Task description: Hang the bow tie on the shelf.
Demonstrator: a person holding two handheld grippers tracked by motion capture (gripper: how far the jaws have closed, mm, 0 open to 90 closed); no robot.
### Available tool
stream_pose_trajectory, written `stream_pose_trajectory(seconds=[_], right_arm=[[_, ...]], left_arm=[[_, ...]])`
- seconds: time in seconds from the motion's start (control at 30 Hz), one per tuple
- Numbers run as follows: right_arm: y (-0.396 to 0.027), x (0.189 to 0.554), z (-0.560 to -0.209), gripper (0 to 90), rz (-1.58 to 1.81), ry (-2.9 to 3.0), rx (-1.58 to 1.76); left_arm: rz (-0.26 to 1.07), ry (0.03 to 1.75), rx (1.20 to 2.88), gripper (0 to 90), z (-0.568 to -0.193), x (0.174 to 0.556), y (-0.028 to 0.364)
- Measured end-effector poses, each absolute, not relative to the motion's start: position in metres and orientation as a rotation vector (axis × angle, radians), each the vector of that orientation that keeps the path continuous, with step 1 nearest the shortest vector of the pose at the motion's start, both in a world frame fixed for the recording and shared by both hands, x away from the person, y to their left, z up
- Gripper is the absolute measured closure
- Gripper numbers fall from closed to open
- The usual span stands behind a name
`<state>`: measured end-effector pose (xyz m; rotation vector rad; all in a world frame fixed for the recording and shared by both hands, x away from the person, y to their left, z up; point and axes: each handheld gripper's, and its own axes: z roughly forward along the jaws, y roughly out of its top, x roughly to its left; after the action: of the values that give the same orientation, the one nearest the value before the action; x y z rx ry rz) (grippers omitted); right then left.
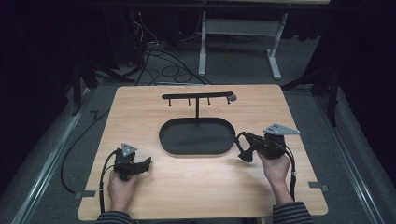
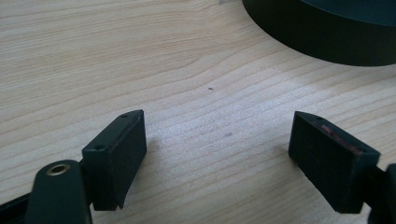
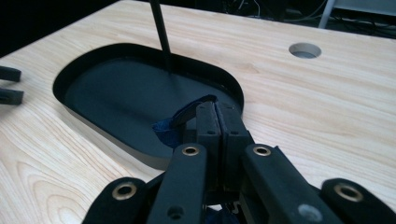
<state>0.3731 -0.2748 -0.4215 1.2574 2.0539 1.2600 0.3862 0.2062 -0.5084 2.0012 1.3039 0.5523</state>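
Nearest cam: person's hands at table's [image 1: 196,186] near edge. L gripper [image 1: 148,163] rests low on the wood, jaws wide apart, nothing btw them, tray wall [image 2: 327,32] ahead. Centre: black oval tray [image 1: 168,140] w/ T-shaped hook stand [image 1: 197,97], hooks look bare, so hanging not yet done, I'd judge. R gripper [image 3: 215,109] jaws together, clamped on a dark blue strap-like item [image 3: 168,130]; it hangs below the pads, over tray's right end. Exact item unclear.

No readable text, label, brand or number for you anywhere; table, tray, grippers all unmarked.
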Motion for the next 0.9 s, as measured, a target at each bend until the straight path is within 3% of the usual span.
stream_pose_trajectory(seconds=[0.9], right_arm=[[-0.259, 0.375, -0.391, 90.0, 1.32, 2.057, 1.155]], left_arm=[[0.552, 1.304, 2.001, 19.6, -0.508, 0.386, 0.206]])
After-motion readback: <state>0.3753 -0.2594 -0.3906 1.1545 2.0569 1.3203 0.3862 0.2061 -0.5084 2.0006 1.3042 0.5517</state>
